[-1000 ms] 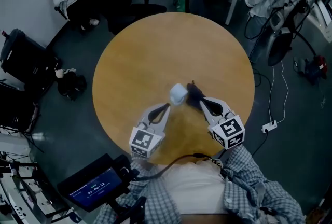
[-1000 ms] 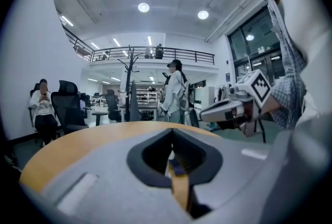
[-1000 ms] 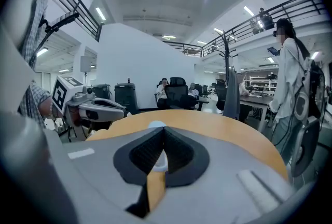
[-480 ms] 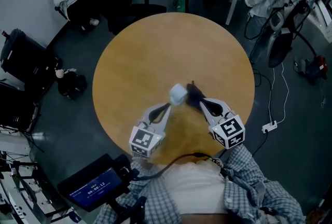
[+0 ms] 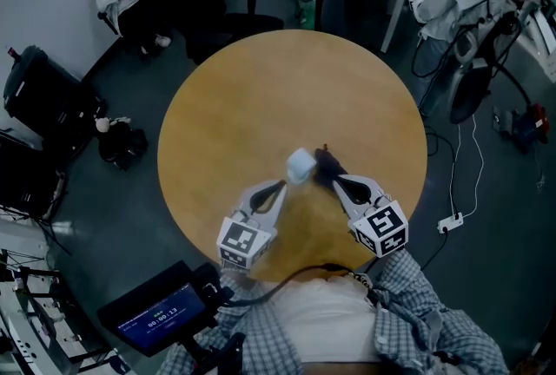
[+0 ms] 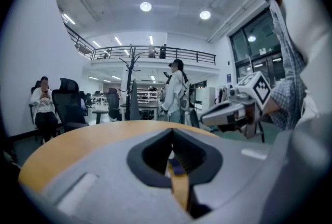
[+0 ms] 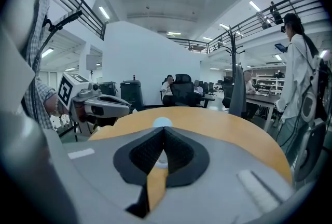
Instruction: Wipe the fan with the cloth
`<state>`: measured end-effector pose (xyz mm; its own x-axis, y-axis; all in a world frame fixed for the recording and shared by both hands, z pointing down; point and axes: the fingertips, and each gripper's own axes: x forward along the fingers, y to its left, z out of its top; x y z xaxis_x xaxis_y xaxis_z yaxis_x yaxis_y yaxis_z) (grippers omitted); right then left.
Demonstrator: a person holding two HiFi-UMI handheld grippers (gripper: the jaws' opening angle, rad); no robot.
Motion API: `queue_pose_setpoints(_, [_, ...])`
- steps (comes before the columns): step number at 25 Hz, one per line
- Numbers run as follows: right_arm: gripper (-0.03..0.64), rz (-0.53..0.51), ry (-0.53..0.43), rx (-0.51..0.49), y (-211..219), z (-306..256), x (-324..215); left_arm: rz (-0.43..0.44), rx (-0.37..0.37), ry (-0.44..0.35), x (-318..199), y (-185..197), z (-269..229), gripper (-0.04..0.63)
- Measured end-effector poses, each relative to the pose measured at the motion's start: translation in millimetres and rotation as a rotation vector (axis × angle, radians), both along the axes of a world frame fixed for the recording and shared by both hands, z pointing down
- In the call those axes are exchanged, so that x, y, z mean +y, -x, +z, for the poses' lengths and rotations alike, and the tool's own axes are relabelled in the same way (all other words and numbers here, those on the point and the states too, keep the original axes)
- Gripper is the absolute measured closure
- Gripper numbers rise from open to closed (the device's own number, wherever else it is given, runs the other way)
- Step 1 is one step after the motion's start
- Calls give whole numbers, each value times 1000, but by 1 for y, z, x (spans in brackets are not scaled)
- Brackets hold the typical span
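I see both claws clenched over the round bench (image 5: pixel 261 95). The left claw (image 5: pixel 280 186) grips nothing and sits just short of the small white fan (image 5: pixel 300 164). The right claw (image 5: pixel 335 180) has its tip at the dark cloth (image 5: pixel 325 163), which lies bunched against the fan's right side. I cannot tell whether it pinches the cloth.

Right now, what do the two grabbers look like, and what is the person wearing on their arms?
The left gripper and the right gripper are both light grey pointed wedges with black pads inside. Each carries a white cube printed with black square markers. A black cable curves across just behind them. The sleeves belong to a grey-and-white checked shirt.
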<state>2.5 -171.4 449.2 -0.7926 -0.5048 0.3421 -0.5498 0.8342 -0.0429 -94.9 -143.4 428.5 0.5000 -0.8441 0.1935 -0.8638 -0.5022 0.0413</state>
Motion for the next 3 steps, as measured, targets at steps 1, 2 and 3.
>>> queue_pose_setpoints(1, [614, 1, -1, 1, 0, 0, -1, -1, 0, -8, -1, 0, -1, 594])
queue_pose_setpoints(2, [614, 2, -1, 1, 0, -1, -1, -2, 1, -15, -1, 1, -1, 594])
queue_pose_setpoints(3, [614, 2, -2, 1, -1, -1, -2, -2, 2, -21, -2, 1, -2, 594])
